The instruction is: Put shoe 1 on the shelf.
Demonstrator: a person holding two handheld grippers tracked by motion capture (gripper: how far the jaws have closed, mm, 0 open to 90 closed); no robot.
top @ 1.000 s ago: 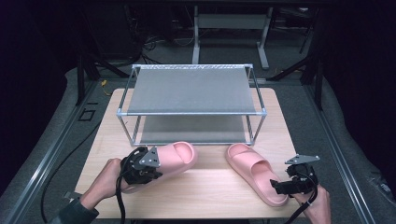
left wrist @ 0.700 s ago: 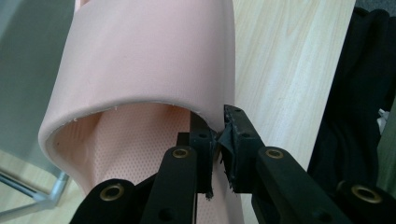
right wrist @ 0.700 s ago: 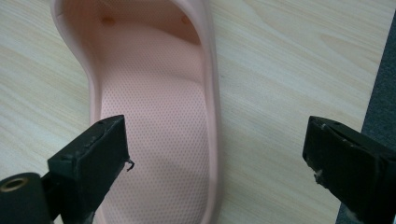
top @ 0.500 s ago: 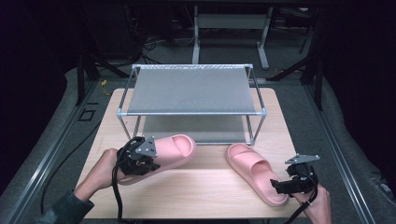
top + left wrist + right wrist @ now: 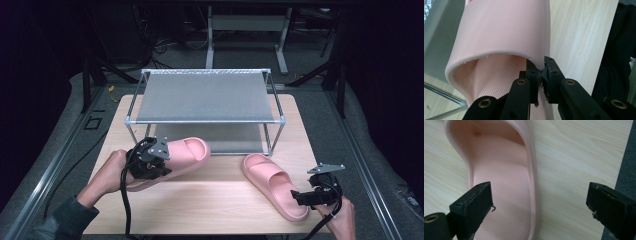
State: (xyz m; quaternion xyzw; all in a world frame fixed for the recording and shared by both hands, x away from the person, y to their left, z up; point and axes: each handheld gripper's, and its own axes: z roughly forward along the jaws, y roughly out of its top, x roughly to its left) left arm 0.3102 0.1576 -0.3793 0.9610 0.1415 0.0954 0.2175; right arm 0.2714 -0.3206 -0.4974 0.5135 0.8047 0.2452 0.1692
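Two pink slippers are on a wooden table. My left gripper (image 5: 150,162) is shut on the side wall of the left slipper (image 5: 185,152) near its heel, holding it tilted with the toe towards the rack. In the left gripper view the jaws (image 5: 541,77) pinch the rim of that slipper (image 5: 504,32). The right slipper (image 5: 270,182) lies flat on the table, toe pointing away. My right gripper (image 5: 305,197) stands open at its heel. The right gripper view shows one jaw over the footbed of that slipper (image 5: 504,182) and the other over bare wood, the gripper (image 5: 540,197) touching nothing.
A two-tier metal shoe rack (image 5: 205,121) with grey shelves stands at the back of the table (image 5: 225,210). Its lower shelf (image 5: 235,137) is just beyond the left slipper's toe. Dark floor and cables surround the table.
The left gripper has lifted the left slipper off the table and carried it a little towards the rack. The right gripper and right slipper have stayed put.
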